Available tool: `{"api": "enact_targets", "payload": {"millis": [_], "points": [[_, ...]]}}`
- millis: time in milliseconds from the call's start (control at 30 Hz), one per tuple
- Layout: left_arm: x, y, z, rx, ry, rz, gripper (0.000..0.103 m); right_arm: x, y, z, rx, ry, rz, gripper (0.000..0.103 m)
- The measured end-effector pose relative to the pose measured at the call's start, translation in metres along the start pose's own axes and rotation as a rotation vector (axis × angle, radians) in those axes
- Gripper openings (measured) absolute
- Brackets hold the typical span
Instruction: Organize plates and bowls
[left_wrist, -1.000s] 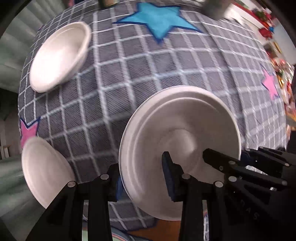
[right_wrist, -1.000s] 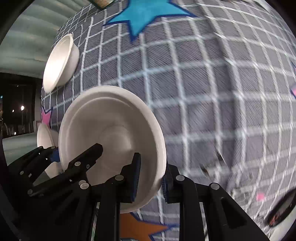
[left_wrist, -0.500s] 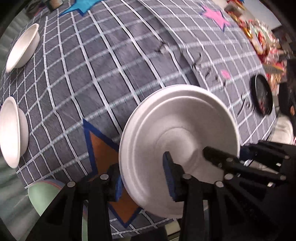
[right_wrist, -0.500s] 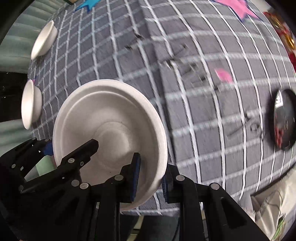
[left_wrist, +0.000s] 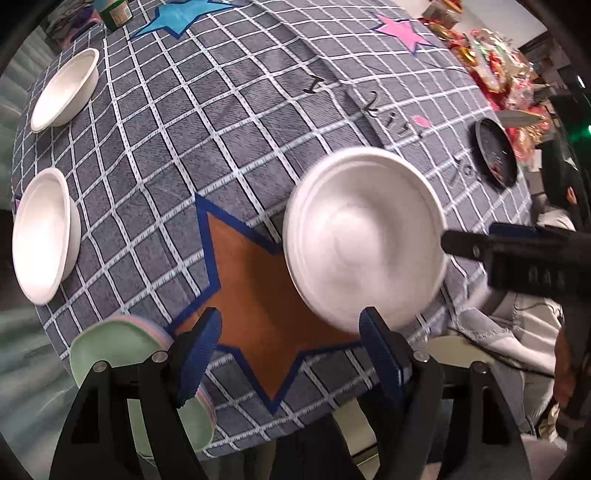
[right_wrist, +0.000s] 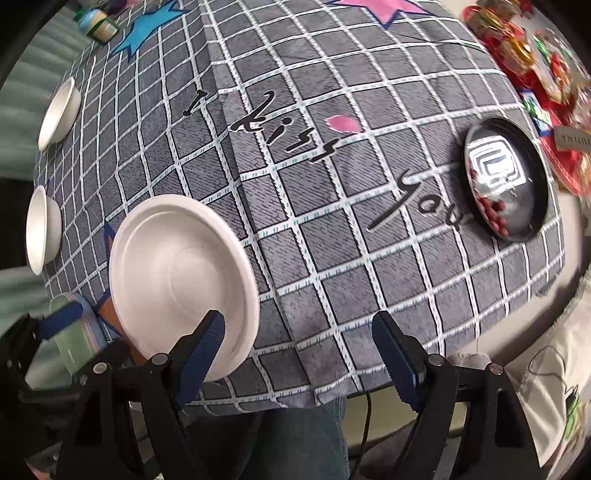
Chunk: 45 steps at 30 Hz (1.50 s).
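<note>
Left gripper (left_wrist: 290, 343) & right gripper (right_wrist: 297, 349) both wide open, holding nothing. White plate (left_wrist: 364, 236) lies free on the checked tablecloth (left_wrist: 229, 122), partly over the orange star (left_wrist: 258, 295), w/ 2 white bowls (left_wrist: 46, 234) at far left edge.

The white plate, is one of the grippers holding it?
No. The plate lies free on the table; the left gripper and the right gripper are both open, holding nothing.
</note>
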<state>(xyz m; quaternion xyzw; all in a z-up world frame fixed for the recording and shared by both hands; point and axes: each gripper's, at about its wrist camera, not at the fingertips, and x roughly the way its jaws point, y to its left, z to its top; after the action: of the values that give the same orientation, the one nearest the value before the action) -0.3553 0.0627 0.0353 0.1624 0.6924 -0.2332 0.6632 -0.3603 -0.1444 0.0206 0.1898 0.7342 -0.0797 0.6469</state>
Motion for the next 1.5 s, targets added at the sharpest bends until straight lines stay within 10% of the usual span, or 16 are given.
{"api": "enact_targets", "payload": {"millis": [200,300,1500], "points": [[-0.022,0.039,-0.006,0.004,-0.050,0.000,0.080,-0.019,0.014,-0.031,0.023,-0.021,0.011,0.083],[-0.028,0.052,0.014,-0.017,-0.090,-0.012,0.080,-0.020,0.040,-0.043,0.008,-0.035,0.009,0.103],[-0.061,0.131,0.045,-0.279,-0.227,-0.113,0.081,-0.046,0.122,0.000,-0.140,-0.112,-0.077,0.102]]}}
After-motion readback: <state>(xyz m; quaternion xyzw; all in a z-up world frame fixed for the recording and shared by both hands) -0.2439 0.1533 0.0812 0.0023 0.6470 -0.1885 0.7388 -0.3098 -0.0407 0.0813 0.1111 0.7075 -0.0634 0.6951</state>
